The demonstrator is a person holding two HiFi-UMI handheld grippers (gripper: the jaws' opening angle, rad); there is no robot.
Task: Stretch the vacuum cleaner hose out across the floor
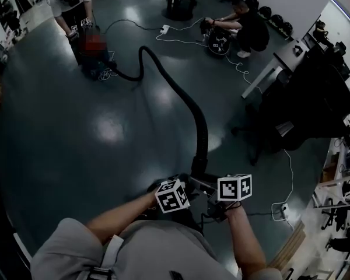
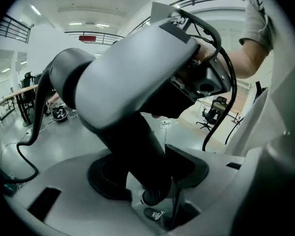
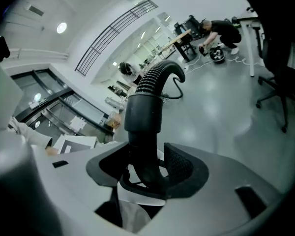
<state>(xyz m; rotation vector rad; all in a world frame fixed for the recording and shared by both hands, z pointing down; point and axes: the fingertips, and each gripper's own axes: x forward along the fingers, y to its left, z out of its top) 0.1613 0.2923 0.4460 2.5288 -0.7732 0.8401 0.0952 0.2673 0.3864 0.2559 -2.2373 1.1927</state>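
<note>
The hose is laid in a curve from the vacuum, far left, to near centre. Its near end is clamped by both claws: L gripper on the black pipe, R gripper just below the cuff.

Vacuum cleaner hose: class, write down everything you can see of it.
The hose is black, ribbed, plastic-looking. It snakes in an S-curve over the floor from beside a standing person toward the viewer. The right claw grips its smooth cuff; the left claw grips the stem under its grey handle.
</note>
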